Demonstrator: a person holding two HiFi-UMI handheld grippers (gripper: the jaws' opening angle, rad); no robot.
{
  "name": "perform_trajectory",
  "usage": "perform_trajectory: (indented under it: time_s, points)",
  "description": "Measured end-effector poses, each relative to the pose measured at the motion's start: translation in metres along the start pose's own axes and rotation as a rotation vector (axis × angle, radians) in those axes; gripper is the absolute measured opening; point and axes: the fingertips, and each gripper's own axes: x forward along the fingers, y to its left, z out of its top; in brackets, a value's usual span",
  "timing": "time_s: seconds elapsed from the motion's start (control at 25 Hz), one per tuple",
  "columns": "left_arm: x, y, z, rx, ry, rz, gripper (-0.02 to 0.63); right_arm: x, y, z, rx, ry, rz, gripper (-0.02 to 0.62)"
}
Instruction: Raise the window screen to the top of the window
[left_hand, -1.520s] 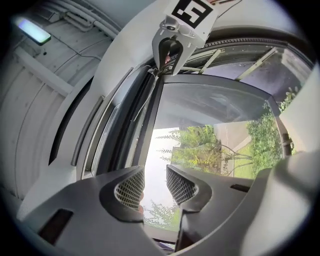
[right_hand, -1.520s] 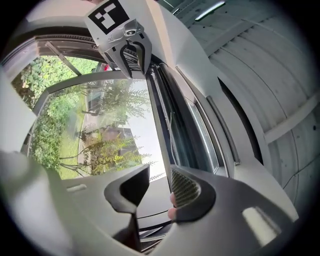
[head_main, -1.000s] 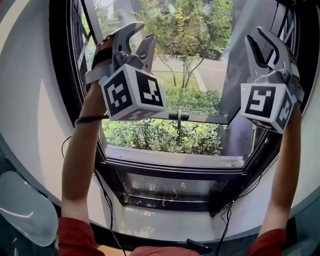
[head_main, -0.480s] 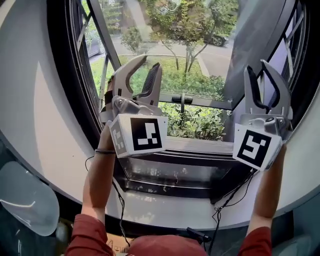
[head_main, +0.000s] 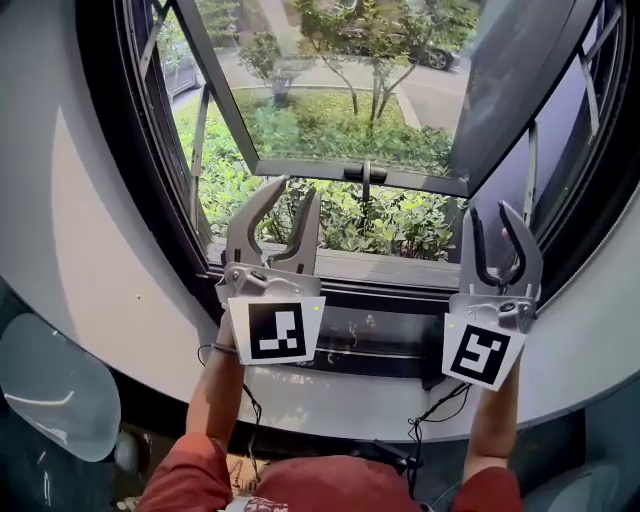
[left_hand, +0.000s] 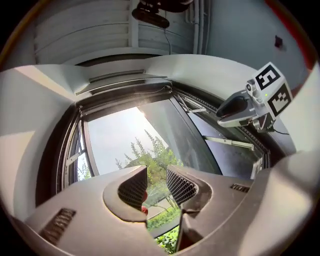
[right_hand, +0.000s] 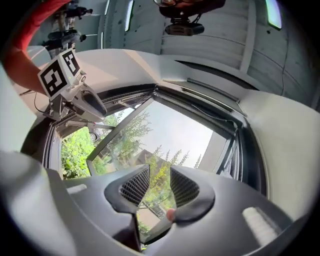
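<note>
The window (head_main: 150, 180) shows no mesh across its opening in the head view. In both gripper views a dark bar lies along the top of the frame (left_hand: 125, 92) (right_hand: 200, 95); I take it for the screen's rail. My left gripper (head_main: 290, 200) stands open in front of the sill, jaws pointing up, nothing between them. My right gripper (head_main: 492, 222) is level with it at the right, also open and empty. The left gripper view looks past its empty jaws (left_hand: 156, 177) at sky and trees. The same shows between the right gripper's jaws (right_hand: 159, 175).
The glass sash (head_main: 330, 110) is swung outward, its handle (head_main: 366, 174) at the bottom middle. A dark sill (head_main: 380, 268) and a lower pane (head_main: 350, 335) lie below. Cables (head_main: 440, 410) hang under the ledge. A white rounded object (head_main: 45, 395) sits at the lower left.
Both grippers have come down from high up in the window to sill height, and rolled so their marker cubes face me. Their jaws stay open and empty.
</note>
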Motion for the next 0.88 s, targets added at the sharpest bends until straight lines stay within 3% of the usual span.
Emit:
perform_trajectory:
  time_s: [0.12,0.32,0.56,0.72,0.8,0.88]
  points:
    - [-0.014,-0.016,-0.023,-0.062,0.045,-0.017,0.120,-0.015,0.018,-0.022,0.068,0.046,0.025,0.135]
    - [-0.038,-0.032,-0.063,-0.161,0.112,-0.018,0.120,-0.040,0.049,-0.043,0.251,0.037,0.055,0.135]
    - [-0.069,-0.063,-0.103,-0.218,0.205,-0.048,0.119,-0.071,0.092,-0.077,0.352,0.147,0.104,0.135]
    - [-0.093,-0.077,-0.120,-0.267,0.213,-0.058,0.120,-0.100,0.120,-0.089,0.544,0.181,0.121,0.135]
    - [-0.107,-0.086,-0.128,-0.326,0.215,-0.064,0.120,-0.116,0.134,-0.096,0.591,0.192,0.122,0.135]
    - [-0.122,-0.099,-0.137,-0.321,0.244,-0.089,0.120,-0.128,0.144,-0.102,0.607,0.213,0.116,0.135]
